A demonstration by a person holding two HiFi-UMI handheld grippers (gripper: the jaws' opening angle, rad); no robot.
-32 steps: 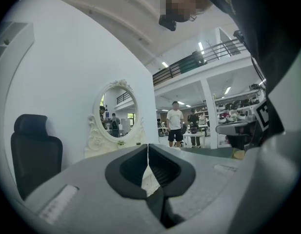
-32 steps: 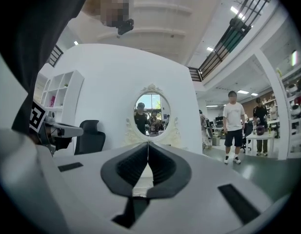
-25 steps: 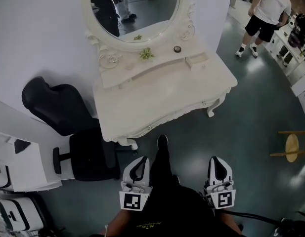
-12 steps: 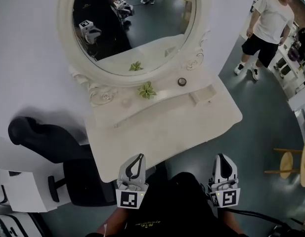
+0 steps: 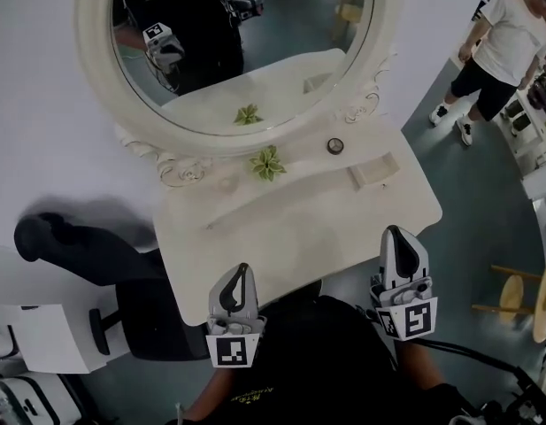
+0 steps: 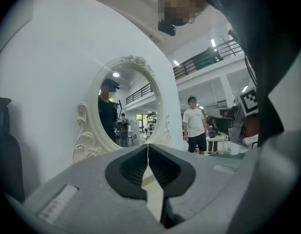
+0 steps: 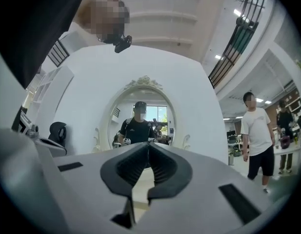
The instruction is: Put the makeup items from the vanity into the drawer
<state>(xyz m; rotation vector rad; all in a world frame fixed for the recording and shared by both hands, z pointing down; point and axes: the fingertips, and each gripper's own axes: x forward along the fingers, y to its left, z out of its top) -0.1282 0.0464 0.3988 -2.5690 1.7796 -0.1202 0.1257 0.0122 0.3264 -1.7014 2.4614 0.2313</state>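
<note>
Beyond right tongs point(image 5: 395, 235), round makeup item point(image 5: 335, 145)

The cream-white carved vanity point(image 5: 290, 228) with its oval mirror stands against the wall, its broad top bare. On its raised back shelf, at one o'clock from the top's middle, a small round dark pot point(image 5: 335, 145) sits upright. A little cream drawer point(image 5: 372, 170) lies near it, at two o'clock.

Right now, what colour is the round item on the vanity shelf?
Round item: black, best in head view.
</note>
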